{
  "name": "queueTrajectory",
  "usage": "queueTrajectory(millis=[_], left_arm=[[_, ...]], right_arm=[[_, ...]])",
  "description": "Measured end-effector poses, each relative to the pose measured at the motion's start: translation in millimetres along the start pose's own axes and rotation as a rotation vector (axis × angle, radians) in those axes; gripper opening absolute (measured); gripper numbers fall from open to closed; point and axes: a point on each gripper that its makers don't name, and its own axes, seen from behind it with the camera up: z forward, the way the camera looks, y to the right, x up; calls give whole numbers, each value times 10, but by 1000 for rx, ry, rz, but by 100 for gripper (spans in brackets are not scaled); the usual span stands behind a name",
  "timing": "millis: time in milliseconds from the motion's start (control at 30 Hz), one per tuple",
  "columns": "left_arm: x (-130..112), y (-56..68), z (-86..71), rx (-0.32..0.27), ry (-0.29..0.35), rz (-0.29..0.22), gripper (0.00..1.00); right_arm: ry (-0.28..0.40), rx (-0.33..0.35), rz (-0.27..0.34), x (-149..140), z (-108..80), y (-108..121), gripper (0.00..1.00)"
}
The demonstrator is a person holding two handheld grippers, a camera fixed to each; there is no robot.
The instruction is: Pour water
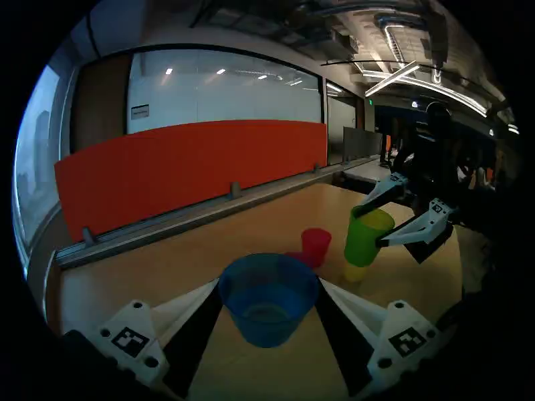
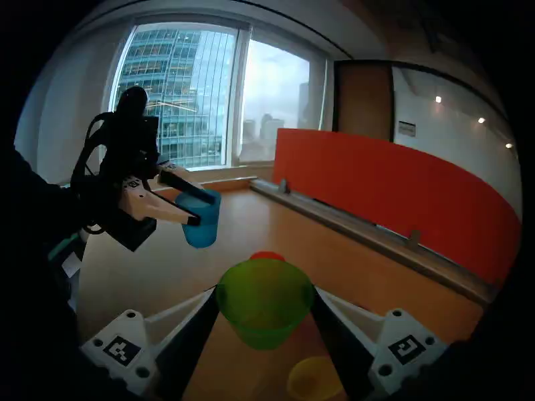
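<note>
Nearest in the left gripper view, the left gripper has both fingers pressed against the sides of a blue cup. The cup is upright between them over the wooden table, and a little water seems to lie in its bottom. Just beyond it a red cup stands on the middle of the table. To the right of that, the right gripper grips a green cup, slightly tilted and lifted clear of the wood. A yellow cup sits on the table just beneath it. An orange partition runs along the table's far long edge.

In the right gripper view, the yellow cup is closest, low down on the table. Above it the right gripper has its fingers closed on either side of the green cup; I cannot tell what is inside. The rim of the red cup peeks up right behind it. Farther off, the left gripper holds the blue cup in the air, toward the table's window end. The orange partition lines the right-hand edge, and a large window closes off the far end.
</note>
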Motion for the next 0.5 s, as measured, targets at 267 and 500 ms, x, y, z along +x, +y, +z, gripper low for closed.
queueTrajectory(millis=[267,500], left_arm=[[278,11,-27,9,99,-26,89],[468,62,-75,11,171,-30,89]], right_arm=[[49,-20,-5,193,-54,33,94],[89,-29,6,301,-65,57,94]])
